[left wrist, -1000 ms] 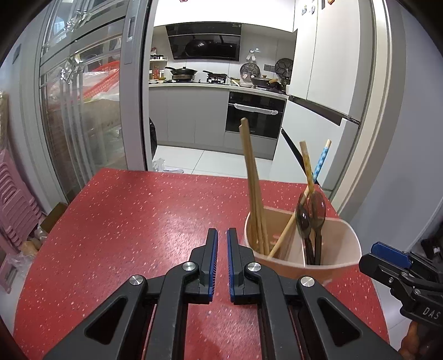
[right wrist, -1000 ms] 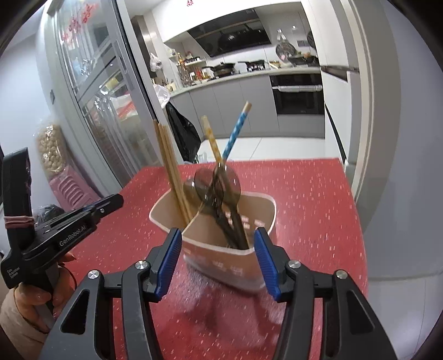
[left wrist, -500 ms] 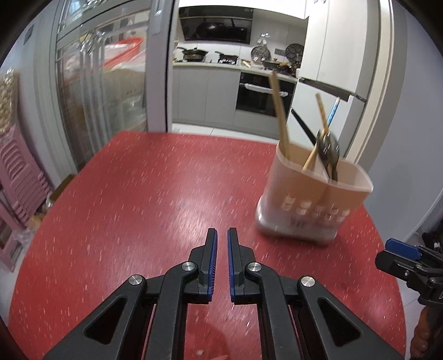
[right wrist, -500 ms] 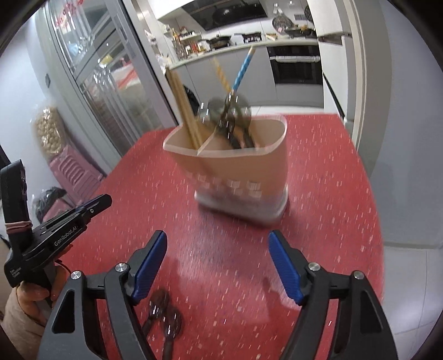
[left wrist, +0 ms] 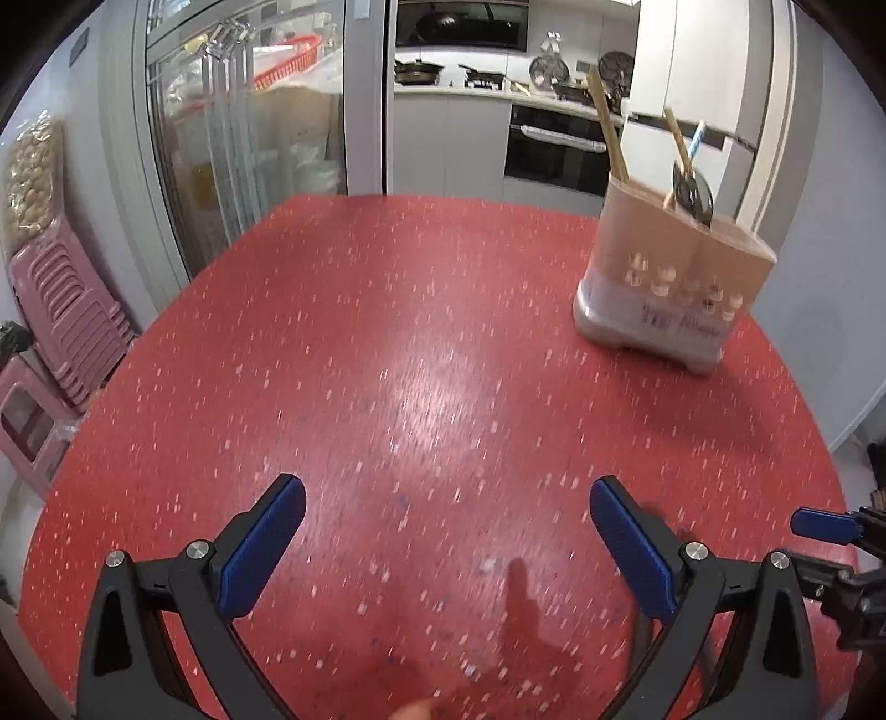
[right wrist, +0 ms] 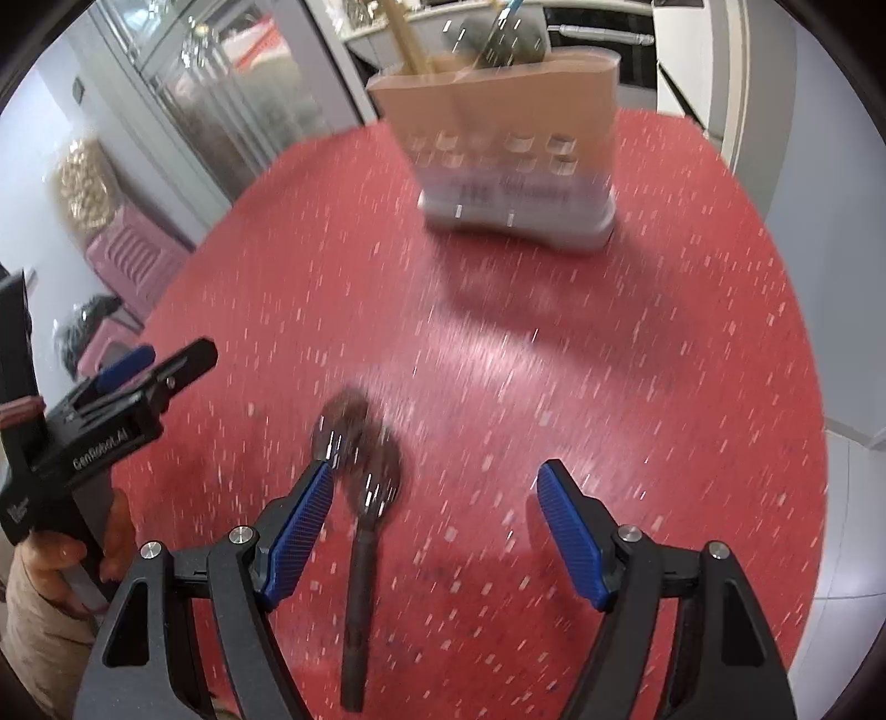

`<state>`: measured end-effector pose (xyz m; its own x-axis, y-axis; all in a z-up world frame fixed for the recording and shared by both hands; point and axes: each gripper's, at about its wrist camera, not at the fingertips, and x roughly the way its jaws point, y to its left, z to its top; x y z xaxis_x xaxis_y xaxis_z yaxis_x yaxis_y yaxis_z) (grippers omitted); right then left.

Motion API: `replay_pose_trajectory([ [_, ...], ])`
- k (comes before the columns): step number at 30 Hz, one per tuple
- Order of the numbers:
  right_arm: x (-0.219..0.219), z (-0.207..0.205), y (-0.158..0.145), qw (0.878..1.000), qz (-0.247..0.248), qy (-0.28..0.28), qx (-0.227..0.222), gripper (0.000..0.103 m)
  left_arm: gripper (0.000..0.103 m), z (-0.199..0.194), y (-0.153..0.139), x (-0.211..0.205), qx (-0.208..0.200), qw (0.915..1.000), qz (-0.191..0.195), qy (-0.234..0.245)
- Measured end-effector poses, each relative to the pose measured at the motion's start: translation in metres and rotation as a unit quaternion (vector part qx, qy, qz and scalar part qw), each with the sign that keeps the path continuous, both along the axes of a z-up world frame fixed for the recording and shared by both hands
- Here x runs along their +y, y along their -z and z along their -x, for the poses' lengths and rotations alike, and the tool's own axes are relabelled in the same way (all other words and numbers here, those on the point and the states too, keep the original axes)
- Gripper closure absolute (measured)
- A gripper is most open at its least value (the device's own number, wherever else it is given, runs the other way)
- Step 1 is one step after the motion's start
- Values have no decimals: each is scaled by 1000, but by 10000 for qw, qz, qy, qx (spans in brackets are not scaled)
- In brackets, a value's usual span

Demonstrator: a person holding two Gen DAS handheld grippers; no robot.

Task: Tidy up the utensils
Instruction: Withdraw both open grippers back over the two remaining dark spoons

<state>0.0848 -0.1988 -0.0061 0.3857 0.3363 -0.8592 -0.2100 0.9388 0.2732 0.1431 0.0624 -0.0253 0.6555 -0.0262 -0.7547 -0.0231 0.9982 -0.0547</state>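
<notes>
Right wrist view: the right gripper [right wrist: 434,498] has its blue pads wide apart over the red table [right wrist: 637,360], gripping nothing. Between them, nearer the left pad, lie two dark spoons [right wrist: 360,487], blurred; the clearer one runs lengthwise toward the camera, bowl pointing away toward the utensil holder [right wrist: 509,138], handle trailing back under the gripper. The beige holder stands upright at the far side, chopsticks [right wrist: 407,39] poking up and tilted. Over on the left, the left gripper [left wrist: 446,534] has its jaws opening, empty, only bare tabletop between them.
</notes>
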Motion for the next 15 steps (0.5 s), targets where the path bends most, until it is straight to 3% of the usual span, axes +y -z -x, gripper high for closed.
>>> replay_pose_trajectory([
  [5,18,12,17,9992,289,-88,259,24,0,5,29,5,331,9994,34,39],
  [12,32,16,26,9972,653,-25,357,24,0,9,43,14,406,9992,45,44],
  [15,42,17,29,9962,789,-37,368,31,0,16,44,18,399,9992,17,82],
])
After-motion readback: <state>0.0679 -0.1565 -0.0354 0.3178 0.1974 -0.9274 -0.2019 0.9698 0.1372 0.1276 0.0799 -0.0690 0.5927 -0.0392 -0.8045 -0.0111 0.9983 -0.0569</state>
